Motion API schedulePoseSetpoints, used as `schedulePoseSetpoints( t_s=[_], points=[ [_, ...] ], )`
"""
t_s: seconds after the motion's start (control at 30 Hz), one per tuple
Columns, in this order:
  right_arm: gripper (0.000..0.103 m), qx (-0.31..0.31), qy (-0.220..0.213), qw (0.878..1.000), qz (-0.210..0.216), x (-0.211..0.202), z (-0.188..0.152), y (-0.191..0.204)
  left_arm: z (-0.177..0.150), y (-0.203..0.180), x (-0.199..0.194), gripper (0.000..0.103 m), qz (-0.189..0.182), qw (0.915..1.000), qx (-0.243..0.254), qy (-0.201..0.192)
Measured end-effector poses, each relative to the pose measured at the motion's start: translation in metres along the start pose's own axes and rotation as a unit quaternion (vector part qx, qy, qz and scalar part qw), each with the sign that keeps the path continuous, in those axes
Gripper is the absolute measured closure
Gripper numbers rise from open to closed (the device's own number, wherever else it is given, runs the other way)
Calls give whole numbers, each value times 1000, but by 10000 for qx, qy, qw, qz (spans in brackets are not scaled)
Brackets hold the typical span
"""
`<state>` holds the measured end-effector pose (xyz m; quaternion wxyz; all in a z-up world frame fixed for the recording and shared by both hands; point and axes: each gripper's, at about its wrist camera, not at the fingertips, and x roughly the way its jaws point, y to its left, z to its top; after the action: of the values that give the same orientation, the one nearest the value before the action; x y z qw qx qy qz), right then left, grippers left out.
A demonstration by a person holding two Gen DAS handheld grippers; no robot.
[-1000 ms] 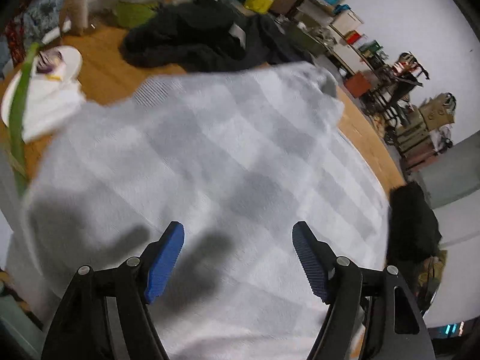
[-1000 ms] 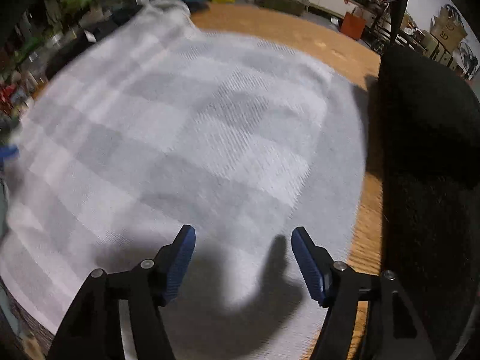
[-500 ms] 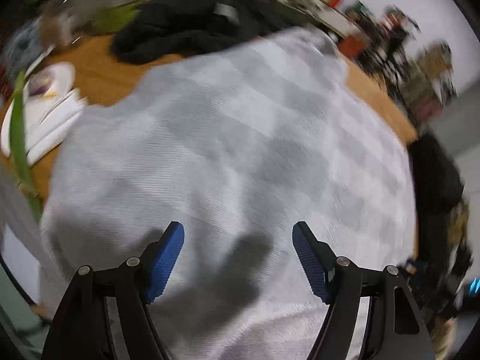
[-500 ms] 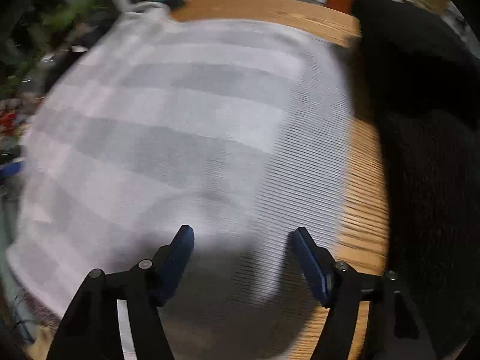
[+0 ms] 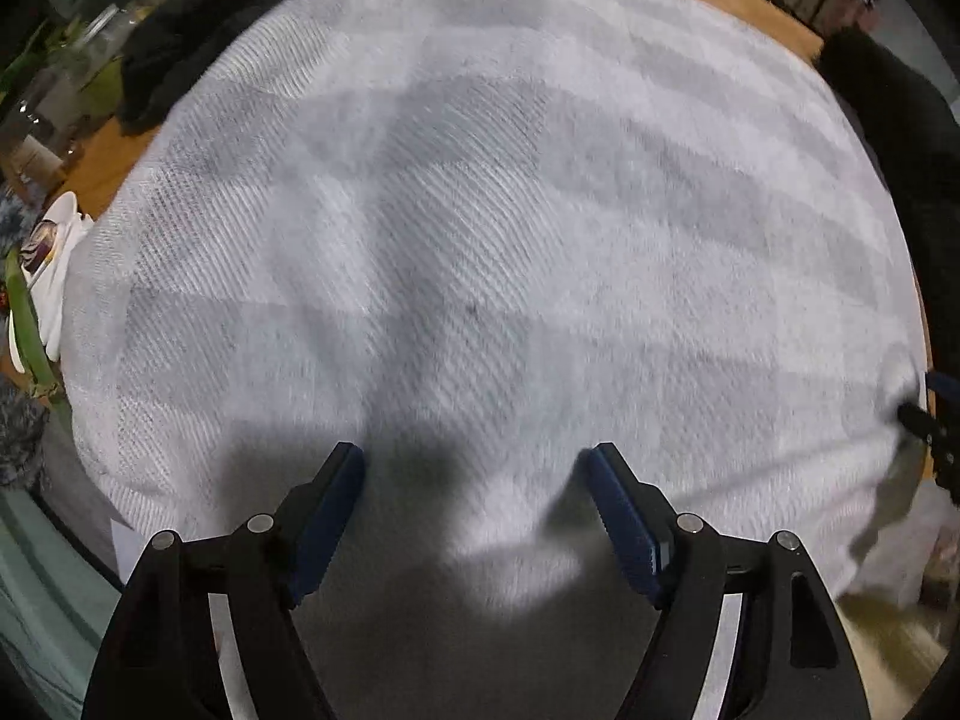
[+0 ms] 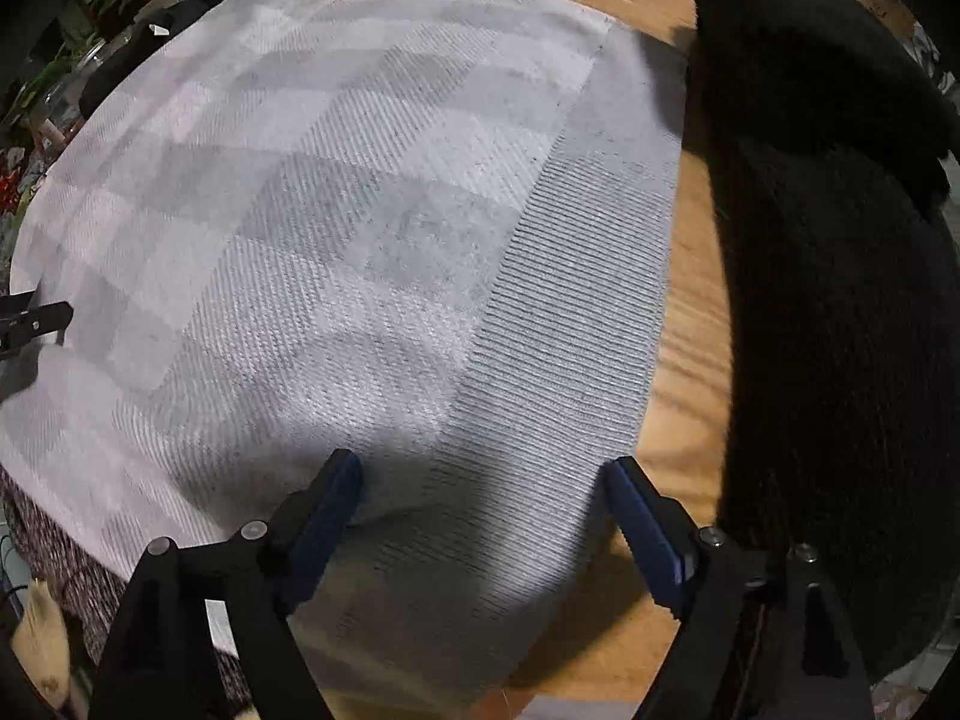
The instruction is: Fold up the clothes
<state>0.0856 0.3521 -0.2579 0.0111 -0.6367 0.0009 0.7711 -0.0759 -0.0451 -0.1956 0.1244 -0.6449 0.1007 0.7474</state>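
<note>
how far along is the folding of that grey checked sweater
Early. Done: the grey checked sweater lies spread flat on the wooden table. In hand: nothing; the left gripper and right gripper hang open over its near edge. Left: no fold shows yet, and the black garment beside it is untouched.

Light is falling from above and behind both cameras, brightening the middle of the grey checked sweater point(image 5: 492, 228) while each gripper's shadow is pooling dark on the knit just ahead of its blue fingers point(image 6: 336, 498). Motion blur is smearing the left wrist view, most strongly toward its right edge; the right wrist view is staying sharper, its ribbed weave legible. Fisheye curvature is bowing the wooden table point(image 6: 690, 324), and black vignetting is closing the corners.
</note>
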Motion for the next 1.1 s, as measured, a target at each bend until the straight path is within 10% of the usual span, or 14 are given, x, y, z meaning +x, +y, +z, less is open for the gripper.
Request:
schedulePoseSetpoints(
  t_s=[0.17,0.4,0.53,1.0,1.1],
  points=[
    [28,-59,-21,9995,314,-14,8,-4,35,28,-33,26,151,9985,-455,-261],
    [28,439,-1014,9878,-1095,-15,111,-38,125,65,-16,32,862,9865,-1357,-310],
    [35,897,-691,9907,-758,18,163,-61,127,70,10,27,1095,9830,-1459,-214],
    [13,1699,-663,9823,-418,19,169,-96,128,128,-5,26,346,9747,-2209,56],
    [38,1702,-587,9835,-182,5,150,-89,105,120,-24,28,-199,9771,-2117,-40]
  ],
)
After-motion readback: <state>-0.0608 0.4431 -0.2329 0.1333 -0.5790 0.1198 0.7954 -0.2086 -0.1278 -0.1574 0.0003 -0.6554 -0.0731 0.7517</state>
